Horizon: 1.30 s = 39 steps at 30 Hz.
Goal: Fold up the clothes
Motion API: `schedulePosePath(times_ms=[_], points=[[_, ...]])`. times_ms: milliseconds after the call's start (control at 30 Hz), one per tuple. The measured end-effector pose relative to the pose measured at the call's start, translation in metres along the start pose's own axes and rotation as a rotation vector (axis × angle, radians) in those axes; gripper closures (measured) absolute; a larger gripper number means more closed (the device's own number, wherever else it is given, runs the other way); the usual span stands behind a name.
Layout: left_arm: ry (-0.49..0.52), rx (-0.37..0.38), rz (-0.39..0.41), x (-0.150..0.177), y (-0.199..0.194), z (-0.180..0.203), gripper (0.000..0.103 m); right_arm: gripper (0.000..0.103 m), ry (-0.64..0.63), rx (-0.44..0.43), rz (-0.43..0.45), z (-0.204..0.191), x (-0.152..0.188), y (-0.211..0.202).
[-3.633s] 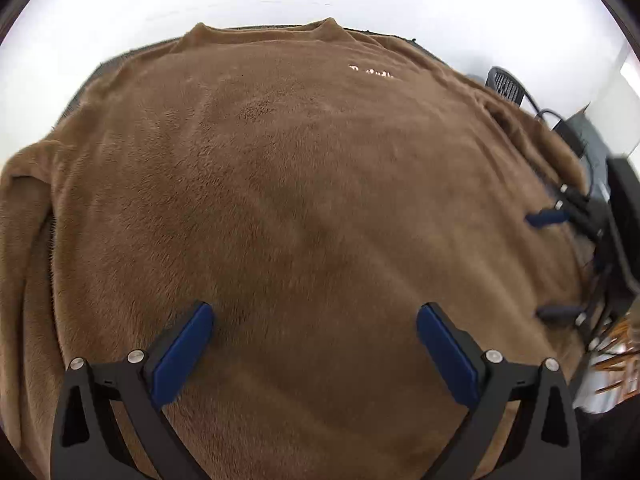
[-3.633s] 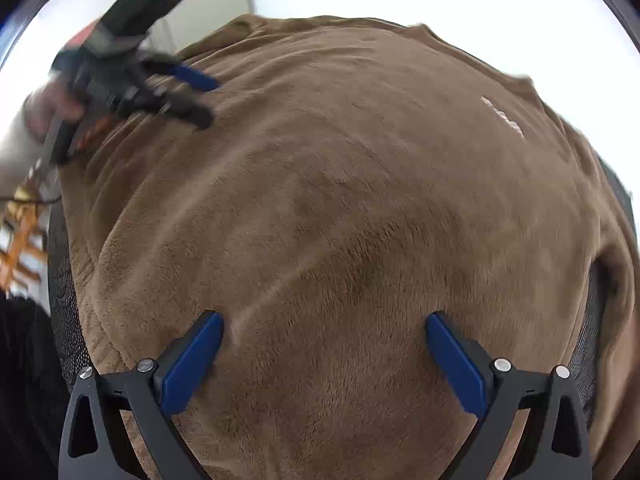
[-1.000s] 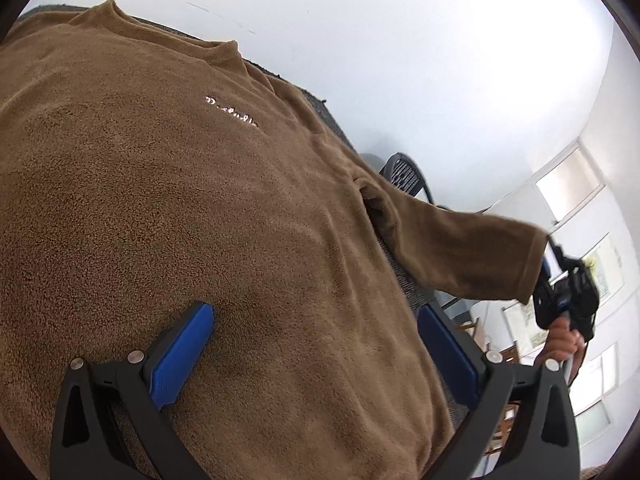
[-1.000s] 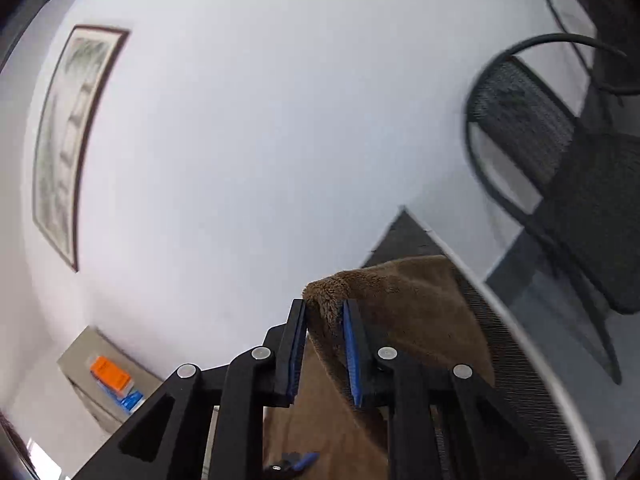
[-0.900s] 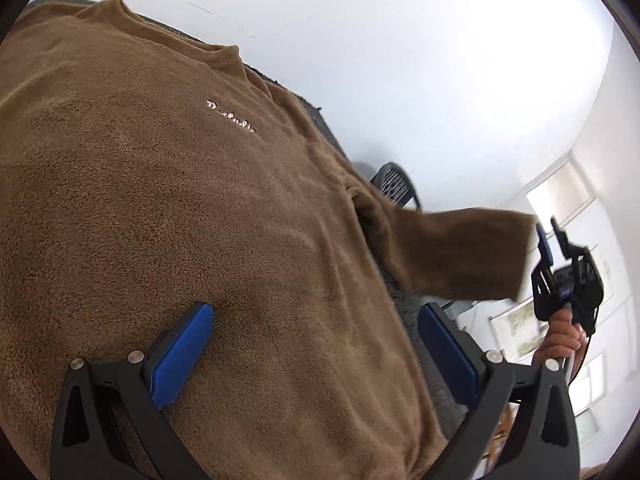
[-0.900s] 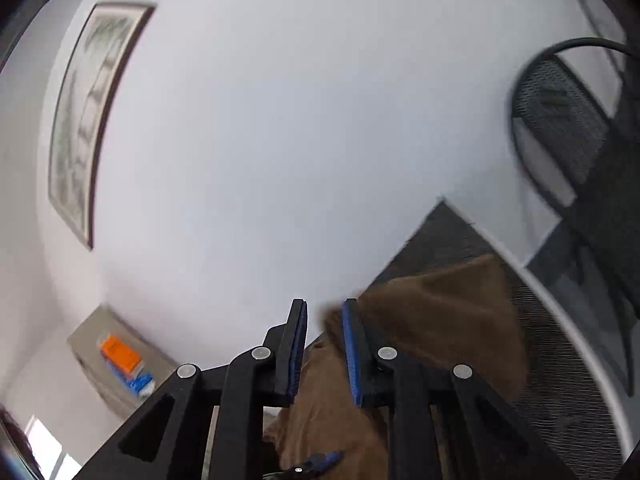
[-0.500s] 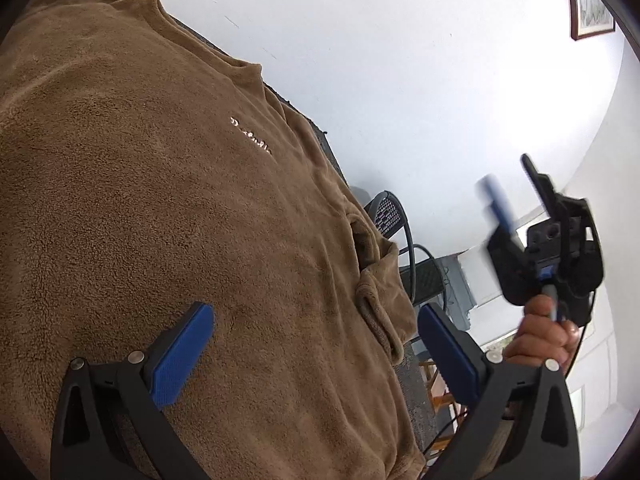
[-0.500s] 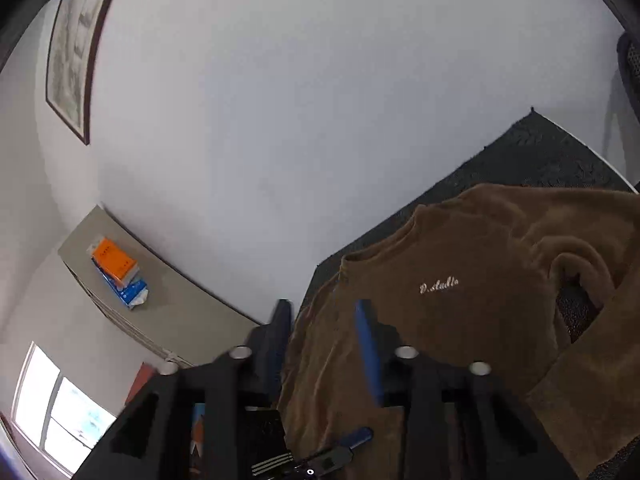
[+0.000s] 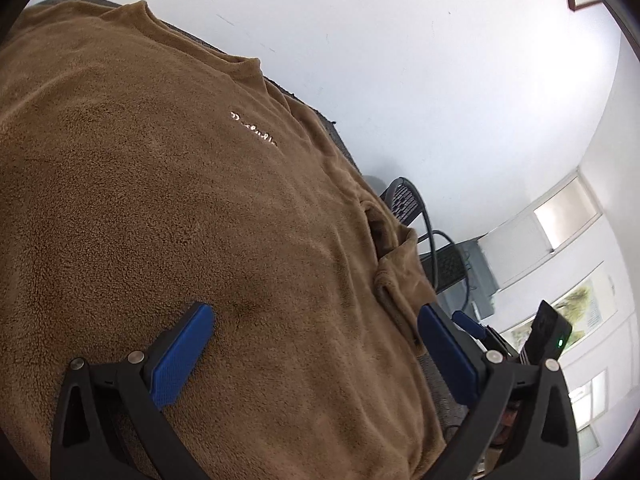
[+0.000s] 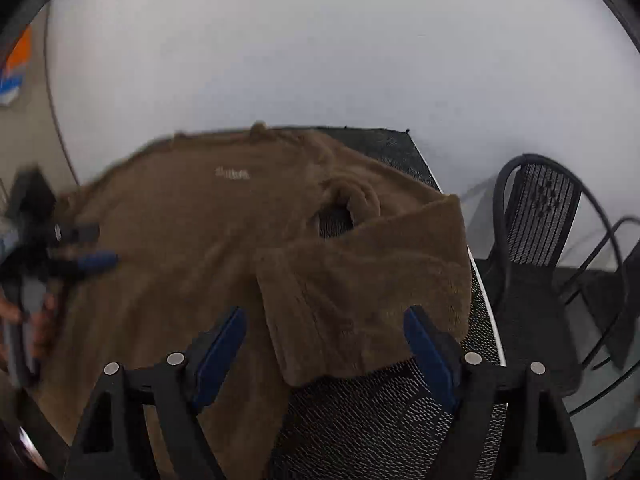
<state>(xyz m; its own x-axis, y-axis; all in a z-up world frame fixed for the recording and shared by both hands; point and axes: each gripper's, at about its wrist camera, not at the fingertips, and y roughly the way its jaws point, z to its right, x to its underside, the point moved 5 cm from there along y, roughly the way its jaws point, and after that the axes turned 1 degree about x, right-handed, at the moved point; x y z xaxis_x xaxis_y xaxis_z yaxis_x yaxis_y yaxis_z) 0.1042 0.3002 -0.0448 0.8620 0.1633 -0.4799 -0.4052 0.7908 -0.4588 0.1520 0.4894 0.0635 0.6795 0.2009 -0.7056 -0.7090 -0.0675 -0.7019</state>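
From the left wrist camera, the brown fleece sweater (image 9: pixel 180 200) lies spread flat over the dark mesh table (image 9: pixel 340 144), front side up, and fills most of the view. A small line of pale lettering (image 9: pixel 253 129) sits on the chest, below the collar (image 9: pixel 192 36), which points toward the white wall (image 9: pixel 400 60). The left gripper (image 9: pixel 316 344) hangs low over the lower part of the sweater with its blue pads spread wide apart and nothing between them; whether the pads touch the fleece cannot be told. At the sweater's far side edge one sleeve (image 9: pixel 400 272) lies folded back on itself. Beyond that edge stands a black mesh chair (image 9: pixel 408 204), and the right gripper (image 9: pixel 476 326) shows partly behind the left gripper's finger.

From the right wrist camera, the sweater (image 10: pixel 180 232) again lies on the mesh table (image 10: pixel 380 420), collar toward the wall. The sleeve (image 10: pixel 360 280) rests folded inward across the sweater's body, its cuff edge (image 10: pixel 276 312) nearest the camera. The right gripper (image 10: pixel 324 344) is above this sleeve with its jaws opening, pads well apart on either side of the sleeve and not pressing on it. The left gripper (image 10: pixel 96 260), blurred, is over the sweater's opposite side, held by a hand (image 10: pixel 40 320). The chair (image 10: pixel 540 216) stands beside the table, past the sleeve.
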Motion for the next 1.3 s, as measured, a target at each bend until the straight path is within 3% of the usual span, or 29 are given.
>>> schedulePosePath(times_ms=[133,233,300,367,400,433,500,600,667,867,1100,1300], points=[[0.01,-0.008,-0.002,0.001,0.0,0.0,0.0,0.02,-0.107,-0.018,-0.01,-0.014,0.002,0.012],[0.018,-0.015,-0.004,0.002,0.001,0.0,0.0,0.02,-0.175,-0.008,-0.076,-0.021,0.006,0.031],[0.023,-0.019,-0.006,0.002,0.001,-0.001,0.0,0.023,-0.153,-0.02,-0.123,-0.018,0.01,0.046],[0.028,-0.023,-0.007,0.003,0.001,-0.001,0.0,0.035,-0.048,-0.063,-0.137,-0.004,0.009,0.048],[0.029,-0.024,-0.007,0.003,0.001,-0.001,0.0,0.048,-0.003,-0.071,-0.14,0.004,0.009,0.049],[0.03,-0.029,-0.012,0.003,0.002,0.0,0.0,0.053,0.039,-0.088,-0.14,0.01,0.01,0.049],[0.031,-0.042,-0.024,0.003,0.004,0.001,0.0,0.067,0.062,-0.096,-0.131,0.015,0.011,0.046],[0.033,-0.06,-0.042,0.004,0.007,0.002,0.0,0.078,0.068,-0.091,-0.097,0.016,0.009,0.035],[0.006,-0.083,-0.069,0.004,0.006,0.005,0.0,0.079,0.064,-0.082,-0.05,0.015,0.003,0.024],[-0.061,0.011,-0.132,0.002,0.017,0.05,0.0,0.079,0.087,-0.083,0.108,0.021,-0.01,-0.012],[-0.214,0.124,-0.334,0.005,0.097,0.092,0.0,0.079,0.13,-0.159,0.146,0.014,-0.016,-0.002],[-0.224,0.066,-0.344,0.003,0.152,0.096,0.001,0.079,0.139,-0.201,0.185,0.008,-0.01,-0.006]])
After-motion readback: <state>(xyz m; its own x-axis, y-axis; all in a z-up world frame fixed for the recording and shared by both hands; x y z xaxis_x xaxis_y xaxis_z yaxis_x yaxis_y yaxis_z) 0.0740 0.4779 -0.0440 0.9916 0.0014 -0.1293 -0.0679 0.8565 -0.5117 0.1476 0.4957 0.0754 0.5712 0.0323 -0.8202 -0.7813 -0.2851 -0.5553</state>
